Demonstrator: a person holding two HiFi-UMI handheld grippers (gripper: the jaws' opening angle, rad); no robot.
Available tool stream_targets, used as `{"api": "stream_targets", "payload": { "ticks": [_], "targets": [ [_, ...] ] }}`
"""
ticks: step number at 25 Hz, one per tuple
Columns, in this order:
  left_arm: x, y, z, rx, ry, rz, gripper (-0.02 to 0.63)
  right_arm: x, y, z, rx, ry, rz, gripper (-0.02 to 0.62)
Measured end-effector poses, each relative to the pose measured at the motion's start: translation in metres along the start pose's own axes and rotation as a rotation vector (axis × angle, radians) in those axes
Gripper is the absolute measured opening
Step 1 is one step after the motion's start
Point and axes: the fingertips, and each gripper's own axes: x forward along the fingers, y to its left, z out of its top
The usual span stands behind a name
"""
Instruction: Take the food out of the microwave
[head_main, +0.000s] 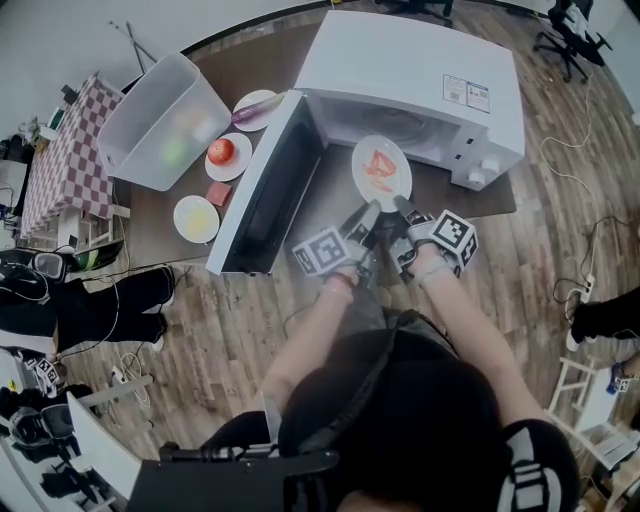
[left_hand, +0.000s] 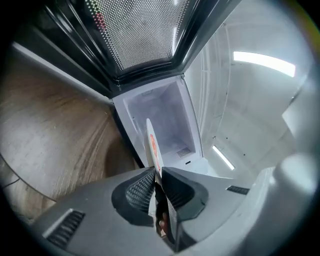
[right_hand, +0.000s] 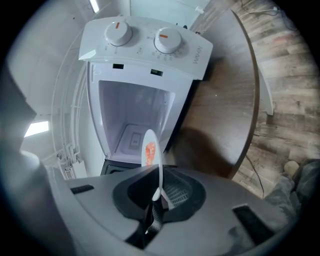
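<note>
head view: both tools met on the near rim of one white plate (head_main: 398, 186) carrying red food (head_main: 379, 165). the left hand-held gripper (head_main: 366, 214) and right hand-held gripper (head_main: 403, 210) sat side by side, close together. the plate was just ahead of their tips, just outside the microwave (head_main: 430, 70) opening and over the brown counter (head_main: 330, 200). the microwave door (head_main: 262, 195) hung open to the left of the left hand-held gripper.

left gripper view: jaws nearly together, pinched on the plate rim. the plate was edge-on between the pads, with the microwave cavity straight ahead beyond it.

right gripper view: jaws also closed down on the rim, same plate edge-on, cavity ahead, two dials (right_hand: 167, 40) above it.

further left of the left hand-held gripper, past the door, sat a small plate with a red fruit (head_main: 221, 151) and a plate with something yellow (head_main: 196, 218). a red block (head_main: 218, 193) lay between them. beyond them were a clear plastic bin (head_main: 160, 125) and a plate with something purple (head_main: 255, 108).
</note>
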Motion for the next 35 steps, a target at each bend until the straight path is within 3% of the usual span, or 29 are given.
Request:
{"api": "stream_targets", "payload": {
  "ticks": [35],
  "targets": [
    [-0.080,-0.008,-0.030,-0.035,0.093,0.005,0.043,-0.051,-0.007,-0.076,0.052,-0.070,-0.049,0.017]
  ]
}}
